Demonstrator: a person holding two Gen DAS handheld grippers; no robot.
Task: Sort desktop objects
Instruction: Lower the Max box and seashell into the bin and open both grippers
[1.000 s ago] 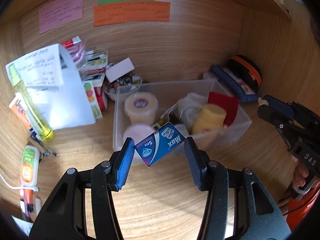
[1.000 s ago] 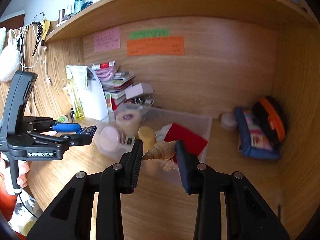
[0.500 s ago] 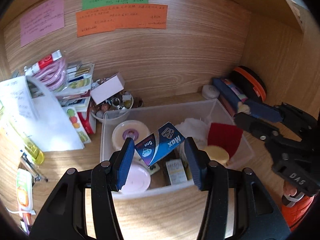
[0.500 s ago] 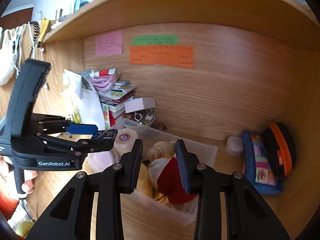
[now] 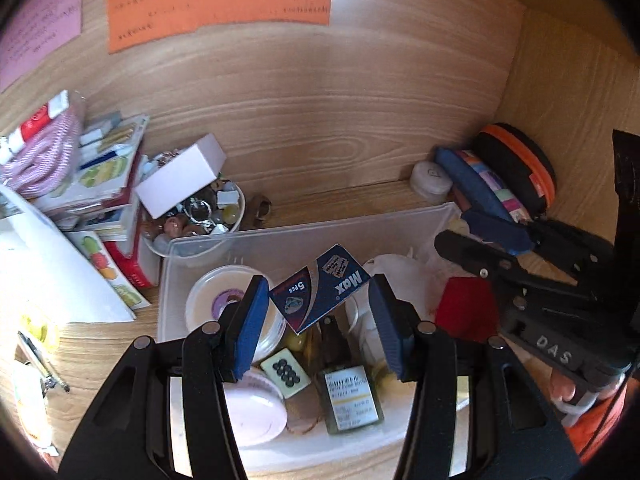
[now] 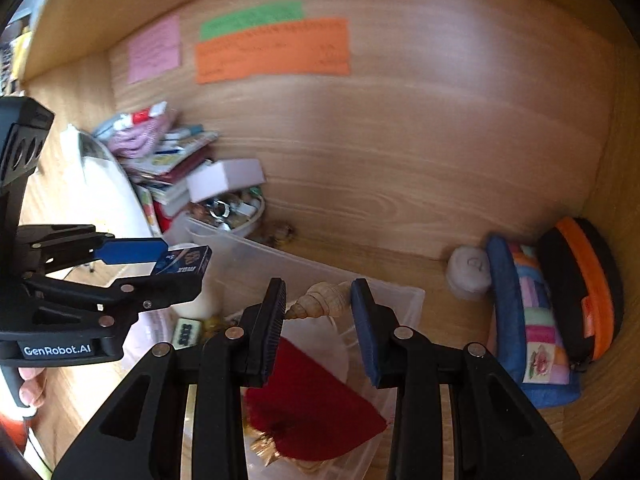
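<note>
While both tools hover over the clear bin [image 5: 304, 232], I see each one holding something. My left gripper [image 5: 318, 312] is clamped on a blue box [image 5: 320, 288] marked "Max" and "5 pcs", tilted, pinched at its two ends between the blue pads; the box hangs above the bin's middle. From the right wrist view the same box [image 6: 184, 262] shows at the tip of the left tool, over the bin's left part. My right gripper [image 6: 318, 320] pinches a tan spiral shell [image 6: 324, 306] lengthwise, point to the left pad, above the bin's rear wall [image 6: 320, 276].

Inside the bin (left wrist view): a cream tub [image 5: 222, 300], a pink lid [image 5: 256, 412], a small bottle [image 5: 348, 392] lying flat, a white tile w/ dots [image 5: 286, 372], a red cloth [image 5: 464, 308] at right.

Behind the bin's left rear corner sits a bowl [image 5: 236, 216] of trinkets w/ a white carton [image 5: 180, 176] resting on top. At right, by the side wall, a blue pouch [image 5: 476, 184] leans against a black-orange case [image 5: 516, 168]. Orange note [image 5: 220, 0] is stuck on the back panel.
</note>
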